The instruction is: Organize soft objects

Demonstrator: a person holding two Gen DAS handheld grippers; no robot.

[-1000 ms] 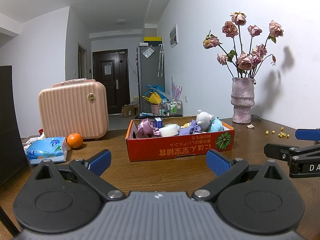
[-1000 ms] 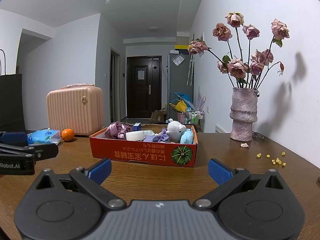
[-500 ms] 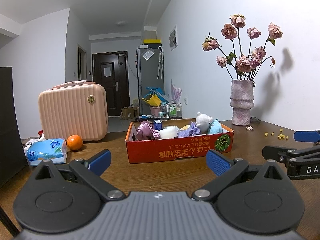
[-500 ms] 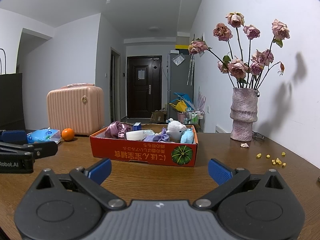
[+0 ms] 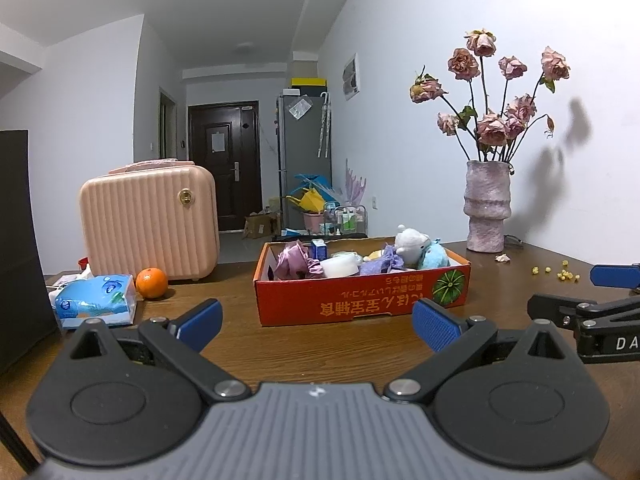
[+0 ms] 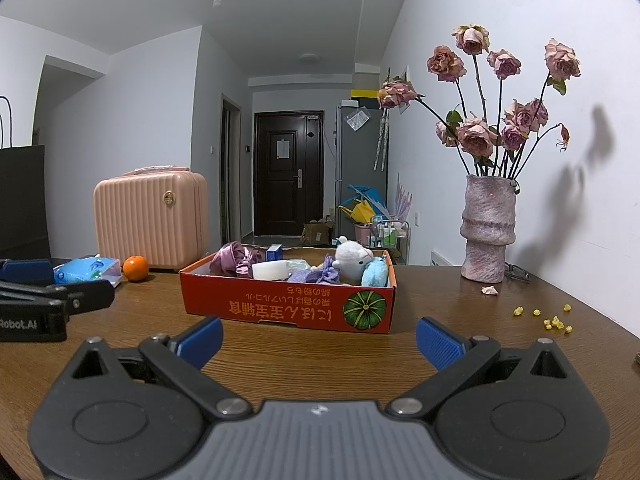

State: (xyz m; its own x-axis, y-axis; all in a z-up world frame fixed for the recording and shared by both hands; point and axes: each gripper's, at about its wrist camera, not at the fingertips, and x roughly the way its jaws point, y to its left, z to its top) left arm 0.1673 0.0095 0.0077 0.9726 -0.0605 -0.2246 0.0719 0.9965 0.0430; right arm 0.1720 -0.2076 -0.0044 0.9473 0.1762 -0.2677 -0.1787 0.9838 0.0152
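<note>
Both grippers, left gripper (image 5: pixel 316 322) & right gripper (image 6: pixel 318 338), fingers spread, empty, w/ one red box (image 6: pixel 288 306) centre-far holding one white plush (image 6: pixel 352 258), one blue plush (image 6: pixel 375 274), "Robot.AI" readable far left.

White walls (image 5: pixel 420 40) and a white ceiling (image 6: pixel 280 20) with a round ceiling lamp (image 6: pixel 309 57) enclose a narrow hallway that ends at a dark brown door (image 6: pixel 289 172), with a grey fridge (image 5: pixel 304 160) standing to its right. The dark wooden counter (image 6: pixel 312 348) runs up to the right-hand wall, where a pink textured vase (image 6: pixel 487 229) of dried roses (image 6: pixel 478 136) near the far right corner casts soft shadows. The hallway floor (image 5: pixel 236 246) is pale.
</note>
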